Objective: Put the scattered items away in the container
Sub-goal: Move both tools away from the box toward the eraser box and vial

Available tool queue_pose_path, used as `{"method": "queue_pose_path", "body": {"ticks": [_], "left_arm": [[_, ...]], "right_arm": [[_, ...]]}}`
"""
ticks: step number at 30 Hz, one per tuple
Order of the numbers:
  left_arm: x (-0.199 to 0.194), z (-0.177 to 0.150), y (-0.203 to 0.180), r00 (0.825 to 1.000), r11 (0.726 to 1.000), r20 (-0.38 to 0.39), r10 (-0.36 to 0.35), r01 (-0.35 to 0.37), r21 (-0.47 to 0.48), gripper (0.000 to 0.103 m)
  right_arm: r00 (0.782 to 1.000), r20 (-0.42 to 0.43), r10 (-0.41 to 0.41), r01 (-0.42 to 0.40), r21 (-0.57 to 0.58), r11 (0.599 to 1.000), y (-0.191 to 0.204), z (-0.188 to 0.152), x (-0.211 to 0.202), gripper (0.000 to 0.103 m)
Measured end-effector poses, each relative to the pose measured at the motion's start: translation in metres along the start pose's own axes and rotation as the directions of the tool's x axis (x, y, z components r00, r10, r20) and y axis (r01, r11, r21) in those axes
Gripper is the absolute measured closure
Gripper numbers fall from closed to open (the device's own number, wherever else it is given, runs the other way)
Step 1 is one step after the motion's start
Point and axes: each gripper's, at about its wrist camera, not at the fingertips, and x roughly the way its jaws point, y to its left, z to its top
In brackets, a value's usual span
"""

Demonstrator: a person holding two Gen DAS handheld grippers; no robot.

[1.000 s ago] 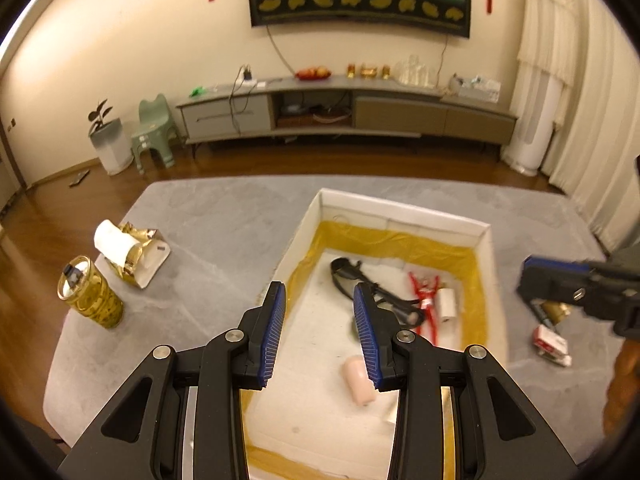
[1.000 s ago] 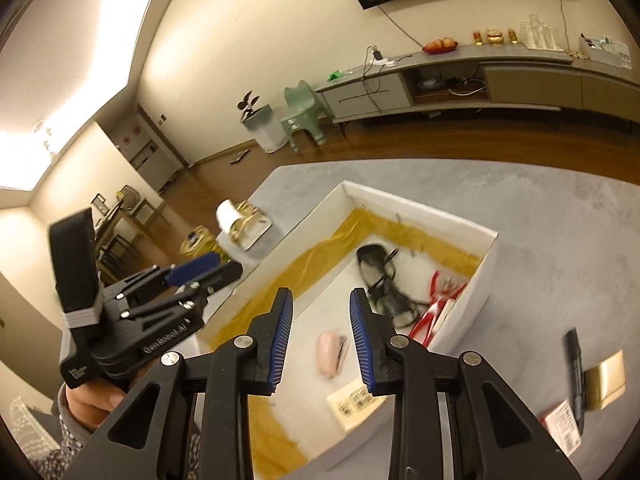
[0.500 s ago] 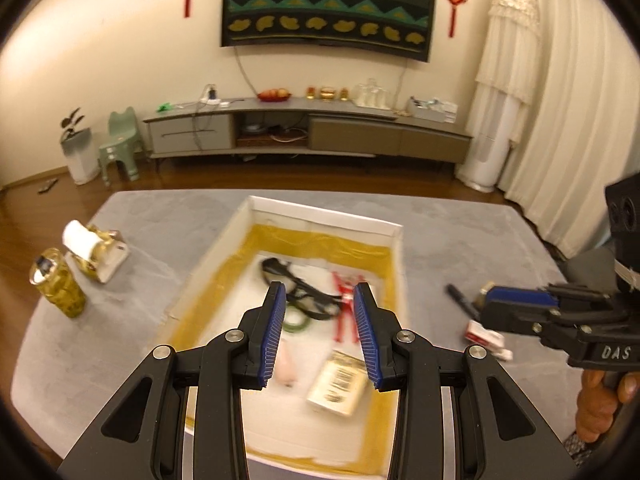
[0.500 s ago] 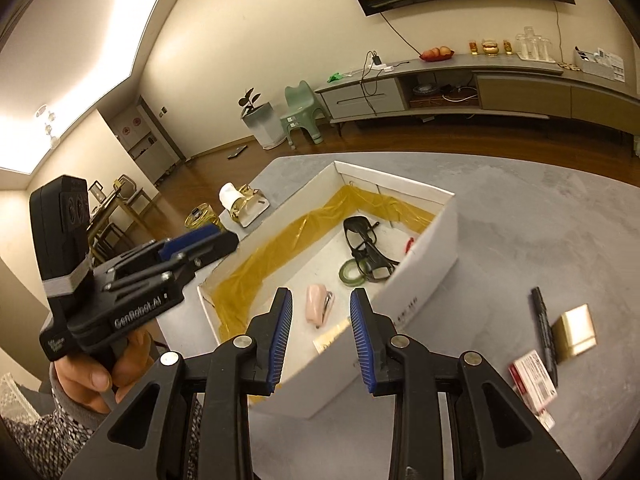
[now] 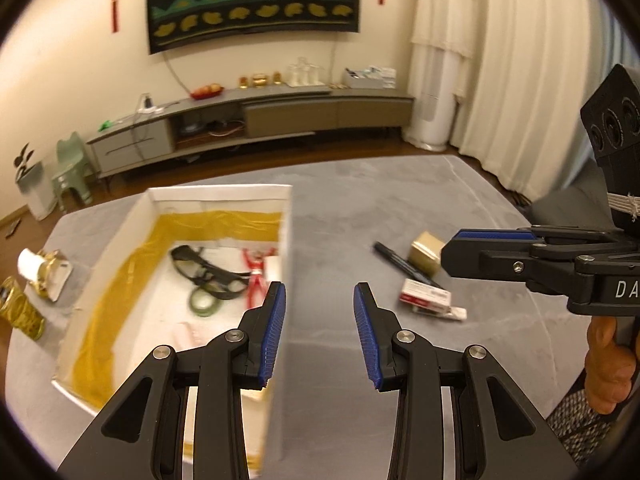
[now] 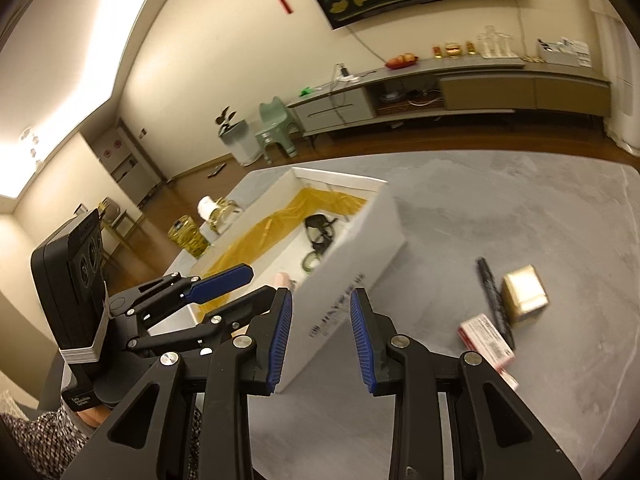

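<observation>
A white box [image 5: 218,193] lined with yellow film stands on the grey table; it also shows in the right wrist view [image 6: 372,216]. Inside lie black glasses [image 5: 204,268], a green tape ring [image 5: 205,302] and a red tool [image 5: 256,276]. On the table to its right lie a black marker [image 5: 400,262], a gold box [image 5: 426,256] and a red-and-white packet [image 5: 426,294]; the marker [image 6: 494,292], gold box [image 6: 524,294] and packet [image 6: 486,338] also show in the right wrist view. My left gripper [image 5: 320,332] is open and empty beside the box's right wall. My right gripper [image 6: 320,342] is open and empty, left of the loose items.
A gold can [image 5: 18,314] and a gold holder with a white roll [image 5: 42,274] stand at the table's left edge. A TV cabinet [image 5: 256,120] and curtains [image 5: 520,72] lie beyond the table. The right gripper's body [image 5: 560,264] shows at the left view's right side.
My left gripper has swung right, from over the box to its right wall. My right gripper has drawn back and lower, with the box wall now close ahead. Both stay open.
</observation>
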Motion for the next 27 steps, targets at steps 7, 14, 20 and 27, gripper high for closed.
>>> {"method": "queue_pose_path", "body": {"ticks": [7,14,20,27], "left_arm": [[0.030,-0.011,-0.037,0.997,0.998,-0.062,-0.036,0.039,0.047,0.065],[0.061,-0.022,-0.048,0.991,0.998,-0.125,-0.047,0.053,0.045,0.065],[0.096,-0.031,-0.048,0.973,0.995,-0.211,-0.094,0.097,0.007,0.065],[0.120,-0.041,-0.048,0.955,0.992,-0.270,-0.125,0.128,-0.006,0.065]], "right_arm": [[0.999,-0.015,-0.047,0.048,0.039,0.998,-0.034,-0.013,-0.001,0.071],[0.990,-0.075,-0.123,0.130,0.096,0.987,-0.081,-0.027,0.018,0.065],[0.972,-0.141,-0.189,0.207,0.122,0.971,-0.119,-0.040,0.041,0.060],[0.960,-0.197,-0.198,0.226,0.128,0.966,-0.145,-0.050,0.062,0.060]]}}
